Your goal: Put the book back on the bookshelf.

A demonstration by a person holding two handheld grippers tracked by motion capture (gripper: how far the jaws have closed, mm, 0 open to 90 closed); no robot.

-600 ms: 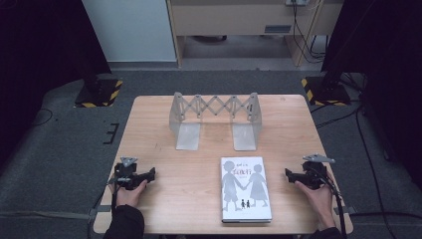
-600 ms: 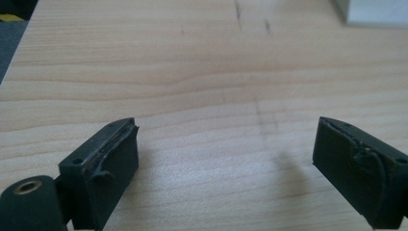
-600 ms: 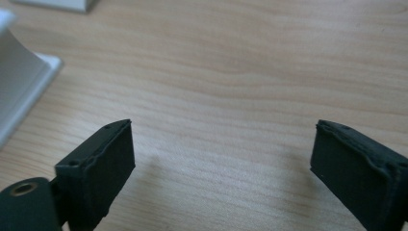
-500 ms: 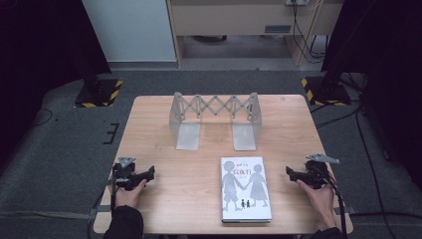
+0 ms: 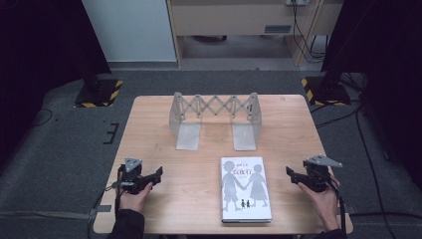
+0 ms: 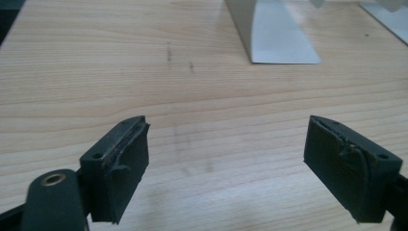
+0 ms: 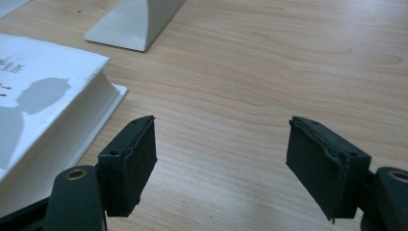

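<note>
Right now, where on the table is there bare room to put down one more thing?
Free: the wood between the left gripper and the book, the strip between the book and the right gripper, and the table edges left and right of the metal rack. Tightest: the gap between the rack's feet and the book's top.

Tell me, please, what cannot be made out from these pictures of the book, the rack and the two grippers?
- Book title: too small and blurred in the high view; cut off by the left edge in the right gripper view.
- Rack: the gripper views' top edges leave just its base plates.
- Left gripper and right gripper bodies: cut off by the bottom edges there.
</note>
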